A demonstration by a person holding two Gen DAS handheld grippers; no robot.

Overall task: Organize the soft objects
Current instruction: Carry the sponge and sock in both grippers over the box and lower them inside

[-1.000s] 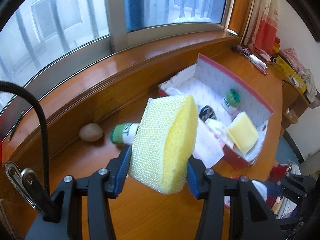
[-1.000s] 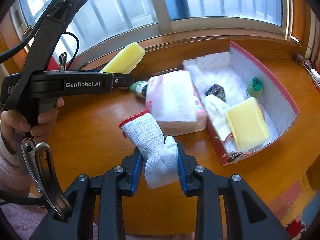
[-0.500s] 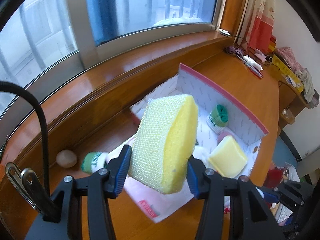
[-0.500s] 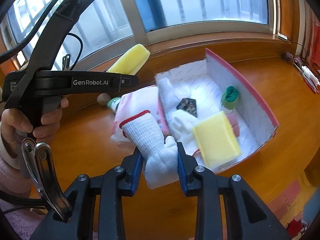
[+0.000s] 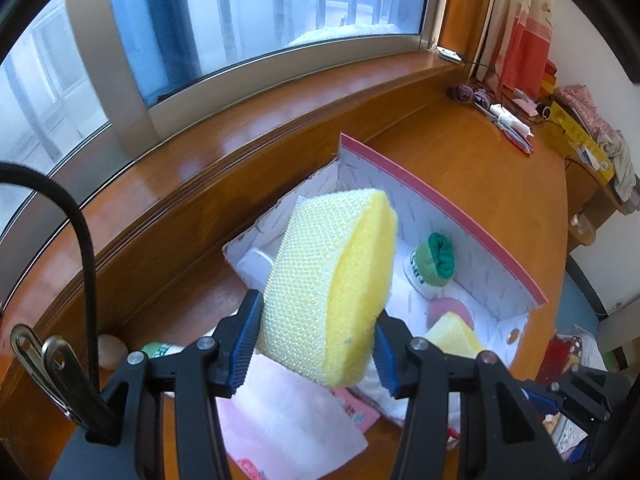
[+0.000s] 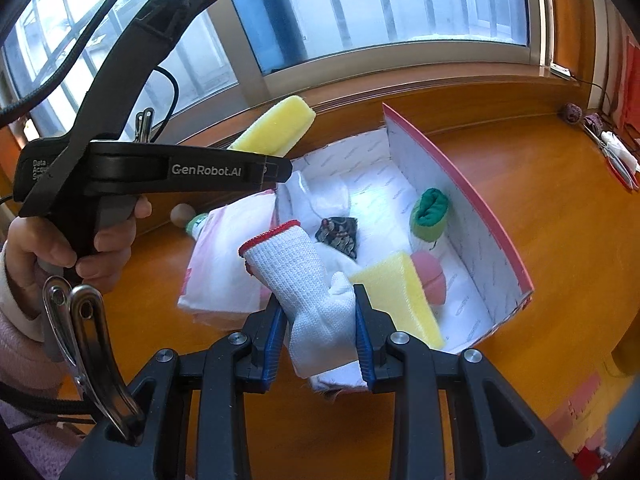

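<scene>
While both hands hold things, job half done. Left gripper (image 5: 316,344) squeezes sponge (image 5: 326,288) above box (image 6: 460,200). Right gripper (image 6: 320,332) squeezes glove (image 6: 304,280) near box. Sock (image 6: 430,212), second sponge (image 6: 396,296) already inside. Tissue pack (image 6: 224,264) left outside.

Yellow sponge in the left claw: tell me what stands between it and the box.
Nothing visible does. The yellow sponge, clamped in the left claw, hangs above the open-topped box, whose floor shows bare patches near the green rolled sock.
</scene>
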